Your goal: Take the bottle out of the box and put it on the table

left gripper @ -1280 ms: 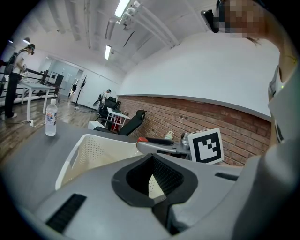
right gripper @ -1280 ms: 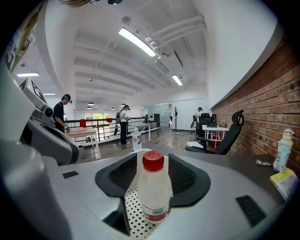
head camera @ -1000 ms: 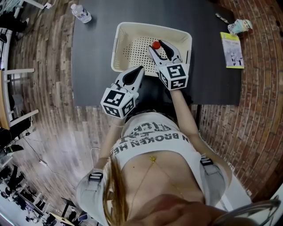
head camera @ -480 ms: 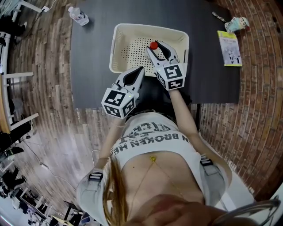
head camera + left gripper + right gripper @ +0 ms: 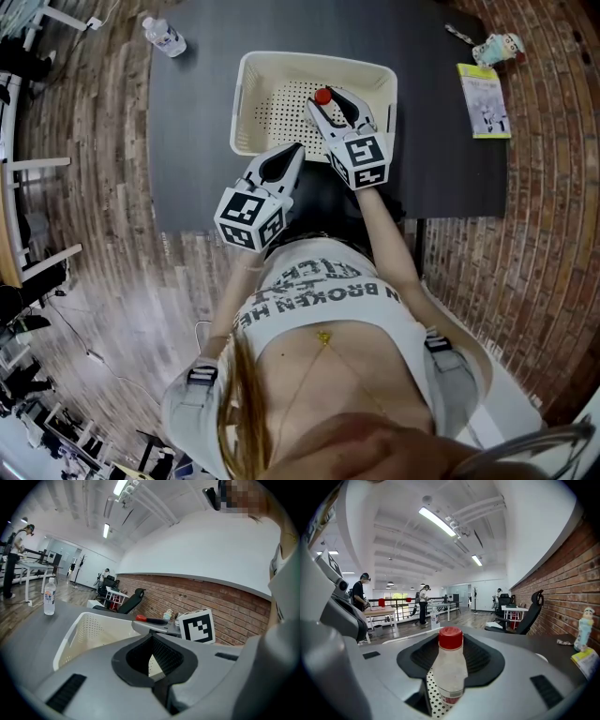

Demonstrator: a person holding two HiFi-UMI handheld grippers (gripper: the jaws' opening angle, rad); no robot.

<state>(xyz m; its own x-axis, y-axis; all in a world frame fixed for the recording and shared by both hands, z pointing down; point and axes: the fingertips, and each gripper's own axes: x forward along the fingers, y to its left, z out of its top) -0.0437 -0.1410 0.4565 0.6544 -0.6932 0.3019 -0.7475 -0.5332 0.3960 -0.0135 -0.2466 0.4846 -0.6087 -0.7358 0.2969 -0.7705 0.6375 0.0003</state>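
Note:
A small clear bottle with a red cap [image 5: 322, 96] stands upright inside the cream perforated box [image 5: 309, 60] on the dark table [image 5: 187, 141]. My right gripper [image 5: 330, 99] reaches into the box, and its jaws have just been closing with the bottle [image 5: 450, 667] between them. The pads now press on the bottle's sides, so the right gripper [image 5: 450, 651] is shut on it. My left gripper [image 5: 296, 148] hovers at the box's near rim, shut with nothing in it. In the left gripper view its tips [image 5: 151, 637] meet in front of the box [image 5: 79, 634].
A clear water bottle [image 5: 164, 37] stands on the table's far left corner, also seen in the left gripper view [image 5: 49, 597]. A yellow leaflet [image 5: 484, 98] and a small figurine [image 5: 497, 47] lie at the far right. A brick wall runs along the right.
The right gripper's jaws stand a little narrower around the bottle than a second ago. Neither hand has moved, and the bottle is still in the box.

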